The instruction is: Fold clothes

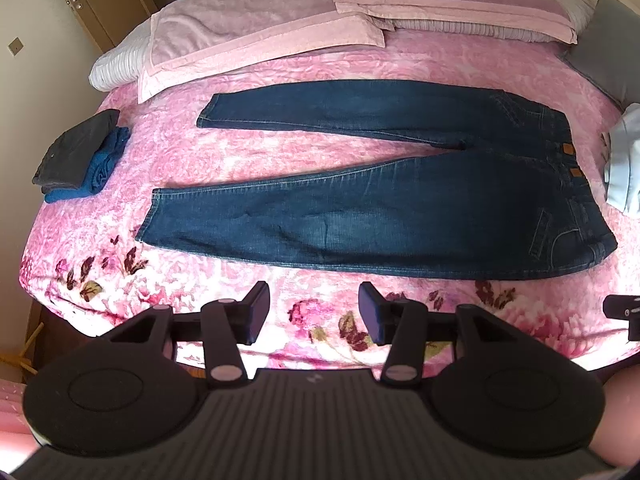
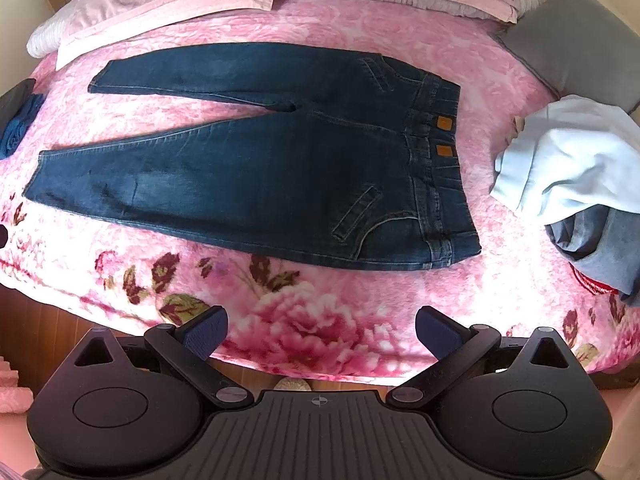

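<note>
A pair of dark blue jeans (image 1: 360,192) lies flat on the pink floral blanket (image 1: 224,156), legs spread apart in a V and waistband toward the heap of unfolded clothes (image 2: 568,176). Beyond the jeans' leg cuffs sits a small folded stack (image 1: 80,156). The left gripper (image 1: 314,312) and the right gripper (image 2: 320,332) both hover with jaws apart and empty over the blanket edge nearest the jeans.

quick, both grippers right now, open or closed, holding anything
Left gripper: jaws open, holding nothing, hovering short of the jeans.
Right gripper: jaws open, holding nothing, above the near edge of the bed.
</note>
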